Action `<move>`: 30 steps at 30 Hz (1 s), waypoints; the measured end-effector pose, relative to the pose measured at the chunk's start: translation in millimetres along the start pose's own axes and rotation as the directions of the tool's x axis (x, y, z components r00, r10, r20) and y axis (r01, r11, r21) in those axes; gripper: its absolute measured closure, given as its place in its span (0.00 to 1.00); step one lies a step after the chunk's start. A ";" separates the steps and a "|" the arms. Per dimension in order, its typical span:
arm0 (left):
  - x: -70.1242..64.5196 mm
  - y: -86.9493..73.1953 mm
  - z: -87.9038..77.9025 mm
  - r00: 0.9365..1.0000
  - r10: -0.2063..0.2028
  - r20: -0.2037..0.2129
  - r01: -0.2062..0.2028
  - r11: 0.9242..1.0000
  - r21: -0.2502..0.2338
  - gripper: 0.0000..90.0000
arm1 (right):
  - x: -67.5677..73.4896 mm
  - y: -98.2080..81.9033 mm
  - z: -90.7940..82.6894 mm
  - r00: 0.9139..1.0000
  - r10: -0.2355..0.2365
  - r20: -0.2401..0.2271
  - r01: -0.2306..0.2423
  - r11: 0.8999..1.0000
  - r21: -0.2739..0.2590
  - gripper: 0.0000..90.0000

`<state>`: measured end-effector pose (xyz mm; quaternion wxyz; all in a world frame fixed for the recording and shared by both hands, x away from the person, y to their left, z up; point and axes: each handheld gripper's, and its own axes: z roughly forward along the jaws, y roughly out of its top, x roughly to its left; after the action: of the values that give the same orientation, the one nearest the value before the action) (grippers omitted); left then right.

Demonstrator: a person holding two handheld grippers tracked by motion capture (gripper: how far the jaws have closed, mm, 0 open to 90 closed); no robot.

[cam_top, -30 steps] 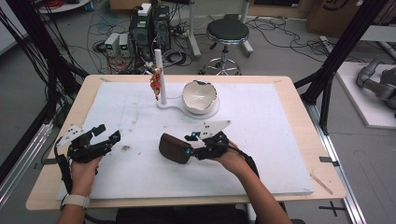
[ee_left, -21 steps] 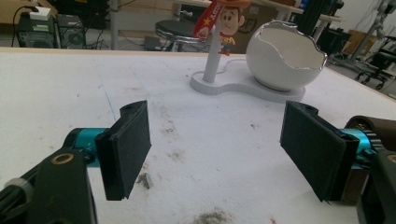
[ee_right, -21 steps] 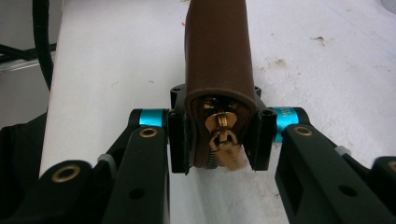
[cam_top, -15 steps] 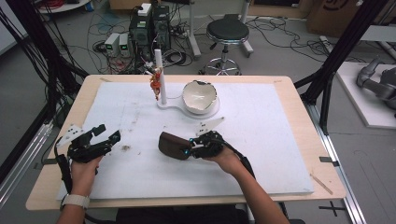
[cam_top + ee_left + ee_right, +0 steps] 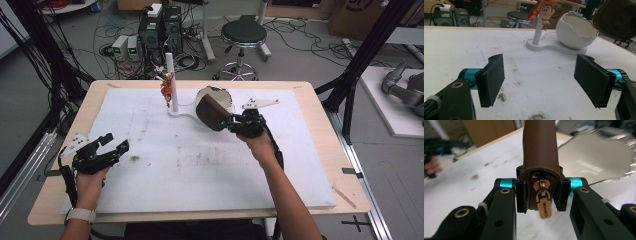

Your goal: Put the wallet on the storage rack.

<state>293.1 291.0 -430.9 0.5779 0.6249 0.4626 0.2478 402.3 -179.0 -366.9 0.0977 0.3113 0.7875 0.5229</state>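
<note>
Right tool (image 5: pixel 231 123) clamped on brown zip pouch (image 5: pixel 210 112); pouch lifted off table (image 5: pixel 320 165) since a second ago, now at the white eggshell bowl (image 5: pixel 222 95), probably going in; left tool (image 5: pixel 112 148) spread, idle.

The brown leather pouch (image 5: pixel 210 112) is lifted clear of the white mat, tilted, just in front of the white cracked-egg bowl (image 5: pixel 218 98) at the far middle of the table. Its zipped end, with a gold zipper pull (image 5: pixel 543 198) hanging down, is pinched between the right gripper (image 5: pixel 233 122) jaws.
</note>
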 end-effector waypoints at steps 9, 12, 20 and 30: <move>1.4 -0.1 -0.8 1.000 -0.006 -0.001 0.006 1.000 -0.004 0.27 | -22.8 35.3 3.2 0.975 -0.119 0.187 0.118 0.993 0.018 0.77; 2.0 -0.2 -0.7 1.000 -0.007 -0.001 0.007 1.000 -0.003 0.27 | -24.7 39.9 11.5 0.960 -0.193 0.204 0.184 0.981 0.060 0.77; 1.5 -1.2 1.1 1.000 -0.009 0.004 0.009 1.000 0.001 0.27 | -29.0 37.3 31.1 0.925 -0.303 0.231 0.280 0.952 0.128 0.77; 2.2 -1.8 1.4 1.000 -0.010 0.004 0.010 1.000 0.004 0.27 | -31.3 30.0 54.2 0.894 -0.359 0.270 0.308 0.927 0.213 0.72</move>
<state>294.8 291.9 -433.5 0.5789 0.6243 0.4649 0.2427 464.6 -148.4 -369.3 0.2800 0.2549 0.8451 0.3774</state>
